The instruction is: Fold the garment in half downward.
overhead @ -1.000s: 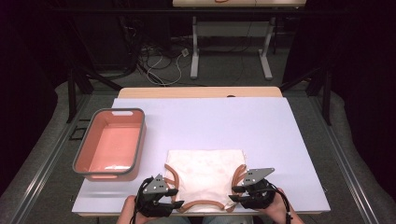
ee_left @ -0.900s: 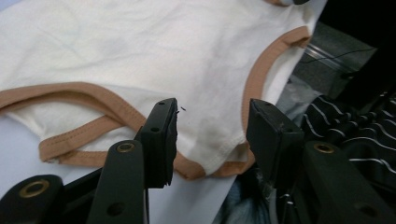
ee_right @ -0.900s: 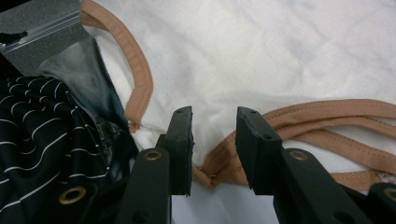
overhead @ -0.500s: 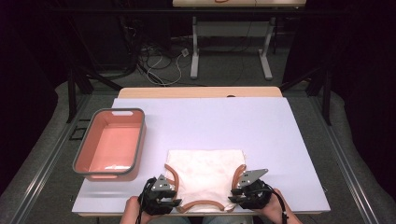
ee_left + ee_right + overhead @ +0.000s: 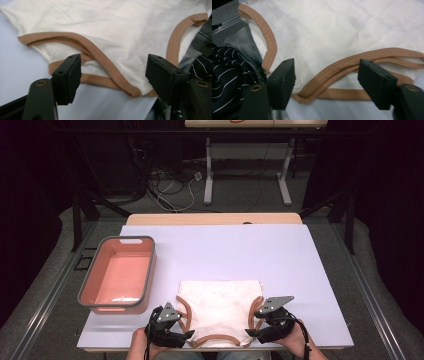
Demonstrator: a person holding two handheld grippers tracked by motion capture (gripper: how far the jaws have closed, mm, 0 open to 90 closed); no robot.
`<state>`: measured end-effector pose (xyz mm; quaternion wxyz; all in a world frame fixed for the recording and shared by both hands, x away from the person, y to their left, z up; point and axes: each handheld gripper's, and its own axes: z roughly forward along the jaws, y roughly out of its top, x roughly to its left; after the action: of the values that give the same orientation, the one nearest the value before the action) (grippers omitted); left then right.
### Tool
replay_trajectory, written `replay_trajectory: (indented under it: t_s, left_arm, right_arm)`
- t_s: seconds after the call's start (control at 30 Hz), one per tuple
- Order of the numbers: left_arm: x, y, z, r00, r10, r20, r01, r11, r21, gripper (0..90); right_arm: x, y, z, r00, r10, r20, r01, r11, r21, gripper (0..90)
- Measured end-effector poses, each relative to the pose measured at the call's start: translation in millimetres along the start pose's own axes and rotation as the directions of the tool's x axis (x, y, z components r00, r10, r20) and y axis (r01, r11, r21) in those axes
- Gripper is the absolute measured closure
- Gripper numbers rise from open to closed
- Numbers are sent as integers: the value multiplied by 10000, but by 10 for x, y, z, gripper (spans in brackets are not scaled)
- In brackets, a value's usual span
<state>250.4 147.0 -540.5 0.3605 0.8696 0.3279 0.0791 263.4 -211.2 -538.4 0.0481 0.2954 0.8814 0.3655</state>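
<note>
Fingers (image 5: 67,75) just spread wide, holding nothing; could snag garment (image 5: 220,307) trim at six o'clock.

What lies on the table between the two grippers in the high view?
Between the left gripper and the right gripper lies the near edge of the cream garment with its tan trim; the high view shows it.

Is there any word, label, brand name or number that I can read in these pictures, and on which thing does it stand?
None: no readable text on the cream garment, its brown trim, the pink bin or the white table.
No label on the left gripper or the right gripper.
</note>
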Motion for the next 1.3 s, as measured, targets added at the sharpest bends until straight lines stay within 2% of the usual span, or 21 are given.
replay_trajectory:
  t_s: [0.07,0.17,0.23,0.27,0.37,0.4,0.57,0.6,0.7,0.77,0.83,0.97,1.1,1.3]
  left_arm:
    - [38,-7,-13,9999,-124,115,124,9999,-2,230]
    - [53,-12,-1,9998,-213,3,213,9997,-75,152]
    - [66,-11,10,9996,-285,-4,285,9994,-199,139]
    - [81,-9,17,9997,-183,-185,179,9996,-221,96]
    - [136,-7,27,9985,-179,-524,165,9995,-263,73]
    - [156,-10,33,9981,-260,-559,242,9992,-325,66]
    - [248,-26,70,9958,-521,-749,499,9983,-306,15]
    - [253,-26,76,9960,-503,-739,487,9985,-236,0]
    - [246,-21,92,9962,-482,-719,463,9985,-280,0]
    - [247,-11,92,9965,-309,-770,290,9992,-261,0]
    - [242,-5,98,9956,-307,-880,288,9993,-237,0]
    - [262,-8,116,9955,-367,-873,352,9992,-182,0]
    - [257,-9,124,9954,-378,-882,362,9991,-202,0]
    - [257,-5,135,9960,-242,-855,240,9997,-38,0]
  right_arm:
    - [-25,-2,-23,9998,54,178,-50,9998,-205,202]
    - [-63,-1,-54,9993,147,342,-135,9994,-330,166]
    - [-87,0,-58,9989,180,429,-156,9984,-546,153]
    - [-108,3,-65,9980,164,617,-122,9976,-684,144]
    - [-145,8,-68,9969,207,763,-142,9963,-849,128]
    - [-156,10,-69,9963,526,678,-463,9947,-916,113]
    - [-271,45,-84,9929,940,732,-815,9840,-1584,77]
    - [-290,56,-89,9915,1035,785,-903,9836,-1560,68]
    - [-361,71,-65,9893,1207,824,-1051,9794,-1727,47]
    - [-406,70,-60,9858,1362,984,-1166,9761,-1833,44]
    - [-491,73,-58,9836,1419,1116,-1172,9721,-2033,30]
    - [-554,79,-51,9785,1618,1281,-1321,9680,-2136,10]
    - [-601,95,-33,9751,1643,1489,-1322,9699,-2044,7]
    - [-690,100,29,9753,1544,1580,-1232,9738,-1911,8]
